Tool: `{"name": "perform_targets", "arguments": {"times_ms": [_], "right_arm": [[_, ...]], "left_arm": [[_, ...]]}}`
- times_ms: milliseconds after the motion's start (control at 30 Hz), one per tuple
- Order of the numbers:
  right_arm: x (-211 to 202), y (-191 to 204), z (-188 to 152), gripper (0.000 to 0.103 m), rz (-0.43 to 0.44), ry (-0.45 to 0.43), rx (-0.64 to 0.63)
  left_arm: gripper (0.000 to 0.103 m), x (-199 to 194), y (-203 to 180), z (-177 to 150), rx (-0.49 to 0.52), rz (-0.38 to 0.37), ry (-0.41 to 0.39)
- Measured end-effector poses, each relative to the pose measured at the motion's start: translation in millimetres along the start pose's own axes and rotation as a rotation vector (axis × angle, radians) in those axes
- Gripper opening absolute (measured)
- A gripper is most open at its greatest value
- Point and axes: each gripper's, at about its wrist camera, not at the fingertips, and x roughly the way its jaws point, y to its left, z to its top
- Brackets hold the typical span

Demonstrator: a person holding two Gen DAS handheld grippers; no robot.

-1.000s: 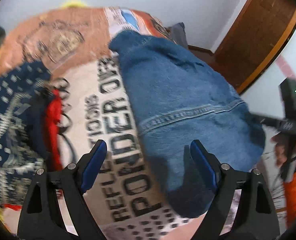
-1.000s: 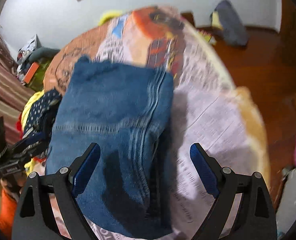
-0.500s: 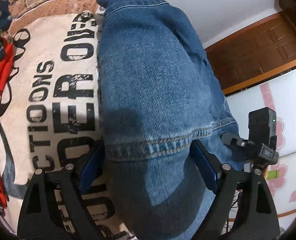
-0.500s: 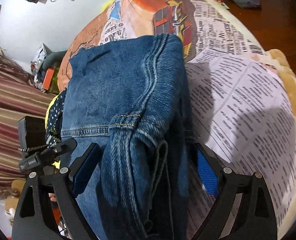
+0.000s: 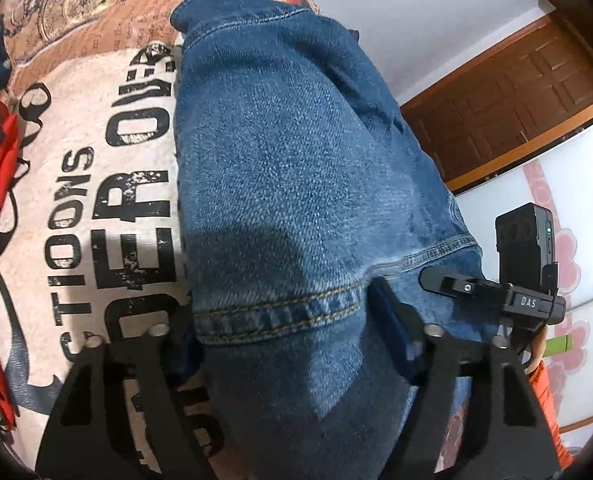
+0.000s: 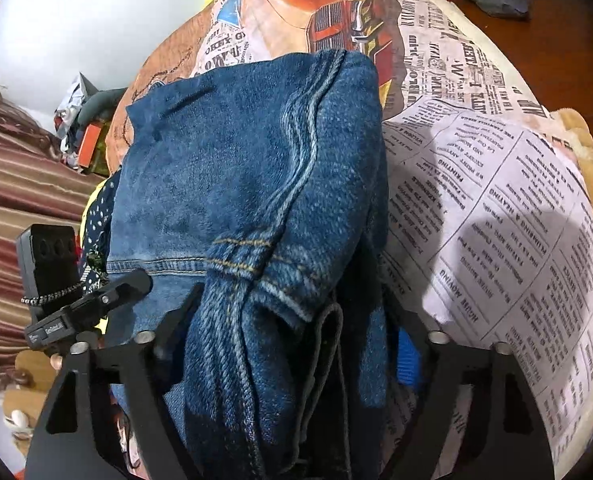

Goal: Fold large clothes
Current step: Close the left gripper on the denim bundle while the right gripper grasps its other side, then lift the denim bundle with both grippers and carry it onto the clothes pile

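- A printed bedspread (image 6: 496,184) covers the bed, filling both views; folded blue jeans (image 5: 296,168) lie across its centre, running from the bottom edge toward the upper middle of each frame.
- The denim looks heavy, thick and limp: best taken at the stitched hem band (image 5: 280,312), where layers bunch.
- Left tongs (image 5: 284,344), bottom centre, have just been closing and now clench that hem.
- Right tongs (image 6: 296,344), bottom centre, have likewise been closing and pinch the jeans' bunched seam edge (image 6: 256,280).
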Motion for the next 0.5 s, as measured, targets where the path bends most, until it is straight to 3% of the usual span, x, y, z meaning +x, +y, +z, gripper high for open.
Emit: {"name": "perform_targets", "arguments": {"times_ms": [133,267,500], "right_arm": [[-5.5,10.8,-2.5,0.052,-0.033,-0.03,-0.022],[-12.6,20.6,-0.4,0.043,-0.041,-0.051,-0.031],[-26.8,57.8,-1.9,0.04,-0.041,-0.094,-0.088]], "left_arm": [[0.043,-21.1,-5.4,1.5,0.045,0.004,-0.02],[0.04,-33.5,-27.6,5.8,0.115,0.053,-0.042],[0.039,-80.1,-45.0,4.3,0.166,0.071,-0.107]]}}
